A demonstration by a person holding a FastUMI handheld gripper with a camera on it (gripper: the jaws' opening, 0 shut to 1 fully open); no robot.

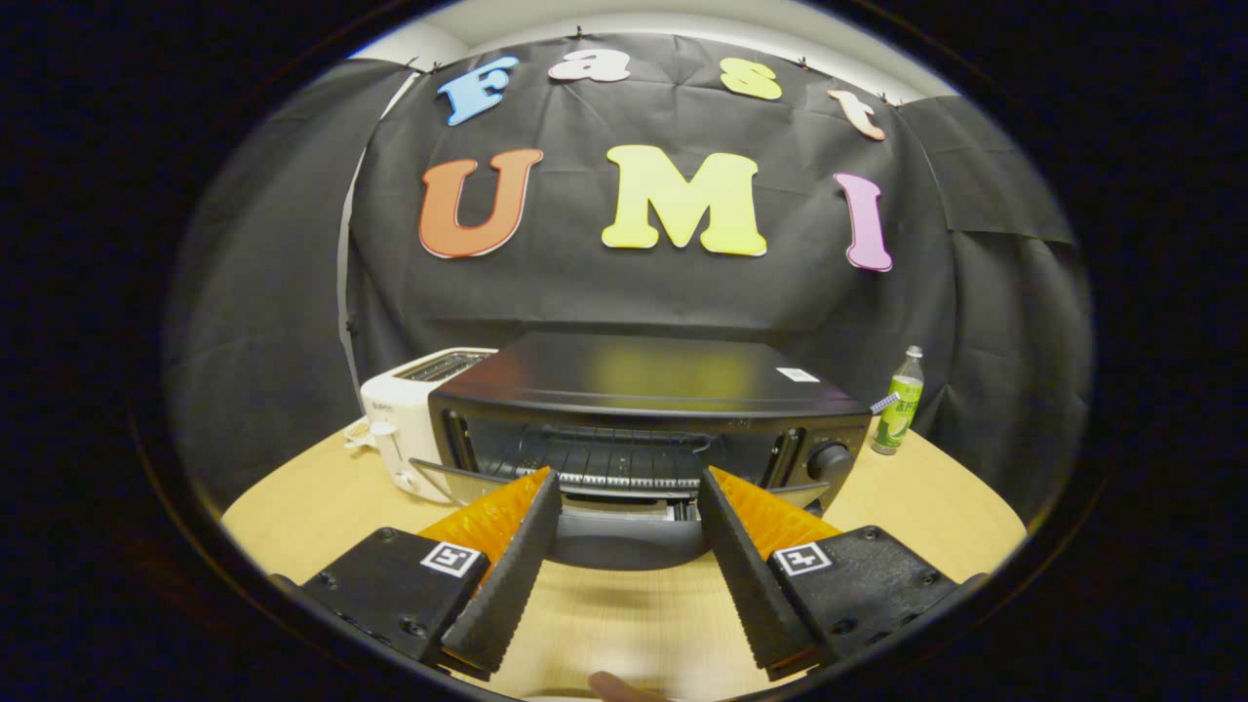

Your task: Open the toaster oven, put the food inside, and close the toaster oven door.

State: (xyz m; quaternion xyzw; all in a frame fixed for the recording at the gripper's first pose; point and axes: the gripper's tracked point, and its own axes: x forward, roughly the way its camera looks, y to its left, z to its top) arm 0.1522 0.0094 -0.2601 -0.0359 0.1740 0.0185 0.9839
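my tool, with its two black ribbed fingers backed in orange, is spread wide and pinches nothing; the fingers stand either side of the dark handle on the dropped glass door of the black toaster oven, which sits just ahead of them on the pale wooden table. the door looks already down and the wire rack inside looks bare, so i judge the opening done and the food the next worry, yet i cannot make out any food near the oven; a small blurred tip at the near rim of the table between my fingers could be a fingertip or something else, i cannot tell. the main risk is that i swing off to find the food with the fingers this close to the open door and clip its handle, knocking the door or nudging the oven back. the white two-slot toaster stands touching or just beside the oven's left flank, so a careless sweep on that side could strike it. the green plastic bottle stands upright beyond the oven's right corner near the black control knob, and a wide swing there could tip it. when closing, lifting the door from one end could let it slip off a finger and drop again.
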